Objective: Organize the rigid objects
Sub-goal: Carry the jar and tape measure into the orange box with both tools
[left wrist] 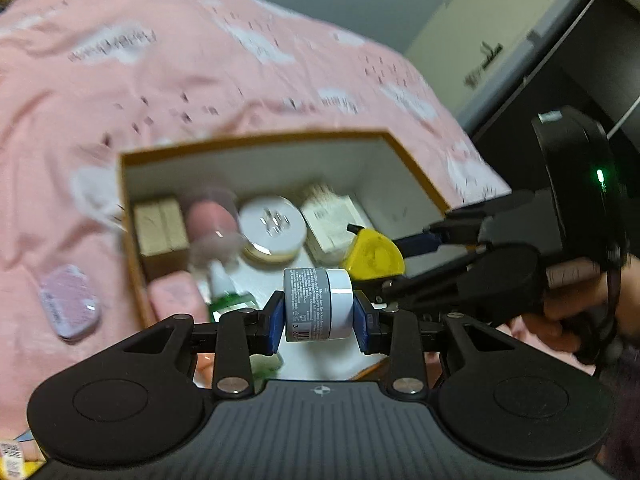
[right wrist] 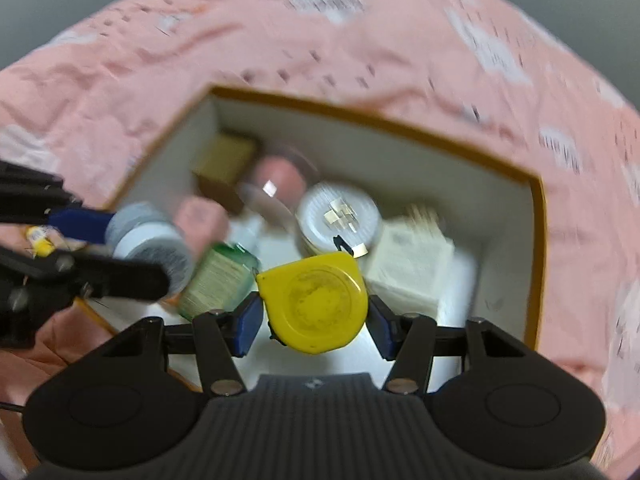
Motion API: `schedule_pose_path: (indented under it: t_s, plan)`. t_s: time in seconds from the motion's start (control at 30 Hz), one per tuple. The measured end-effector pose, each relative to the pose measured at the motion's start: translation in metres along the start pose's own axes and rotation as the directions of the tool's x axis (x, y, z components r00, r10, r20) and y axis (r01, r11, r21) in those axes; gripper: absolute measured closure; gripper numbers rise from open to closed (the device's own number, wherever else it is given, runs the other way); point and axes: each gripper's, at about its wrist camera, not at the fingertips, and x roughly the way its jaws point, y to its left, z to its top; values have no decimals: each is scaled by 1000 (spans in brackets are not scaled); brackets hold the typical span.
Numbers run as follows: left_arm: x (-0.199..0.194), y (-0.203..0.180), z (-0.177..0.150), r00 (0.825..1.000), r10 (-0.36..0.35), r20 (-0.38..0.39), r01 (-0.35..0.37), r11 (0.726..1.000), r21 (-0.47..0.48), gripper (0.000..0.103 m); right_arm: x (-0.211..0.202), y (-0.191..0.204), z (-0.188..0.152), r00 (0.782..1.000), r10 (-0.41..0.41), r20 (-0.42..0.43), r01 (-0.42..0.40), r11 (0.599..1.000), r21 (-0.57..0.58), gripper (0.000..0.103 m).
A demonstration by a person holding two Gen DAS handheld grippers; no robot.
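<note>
Left gripper (left wrist: pixel 319 312) of mine squeezes a small gray jar (left wrist: pixel 318 305) tight, and my right gripper (right wrist: pixel 316 316) pinches a yellow tape measure (right wrist: pixel 316 300). Both hang over the near end of the open box (left wrist: pixel 256 140) on the pink bed (left wrist: pixel 160 60). At 12 o'clock the box is crowded. I think my grippers could bump, or the round jar could roll onto the white lid (left wrist: pixel 272 222).

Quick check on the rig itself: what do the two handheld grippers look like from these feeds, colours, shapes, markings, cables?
Both match: the left gripper and right gripper have matte black bodies with ribbed tops, round side lobes, silver pivot pins, black linkage arms and blue finger pads. A small compass-like mark sits centred on each. Seen from the left wrist, the right unit carries a black round housing with a green LED, and a black cord hangs near the bare hand.
</note>
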Motion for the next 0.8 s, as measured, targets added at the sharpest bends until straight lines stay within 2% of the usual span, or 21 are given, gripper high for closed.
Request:
schedule_pose_path:
  t_s: [0.13,0.3,0.47,0.57,0.8]
  plan:
    - [22,6,3,995,-10,-94,9,1000,-8,64,21,-16,-2,994,39,-100,-37,999,23,47]
    - [40,13,2,985,17,-169,-20,1000,-15,64,46,-13,2,978,58,-201,-64,998,-21,47]
    - [50,17,1,980,6,-201,-11,1000,-21,64,69,-4,5,961,22,-277,-53,993,-103,47]
    - [53,19,2,977,5,-211,-12,1000,-28,64,82,-3,5,947,21,-319,-56,993,-100,47]
    - [62,21,5,973,2,-231,-11,999,-38,64,93,3,8,933,-16,-360,-32,991,-127,47]
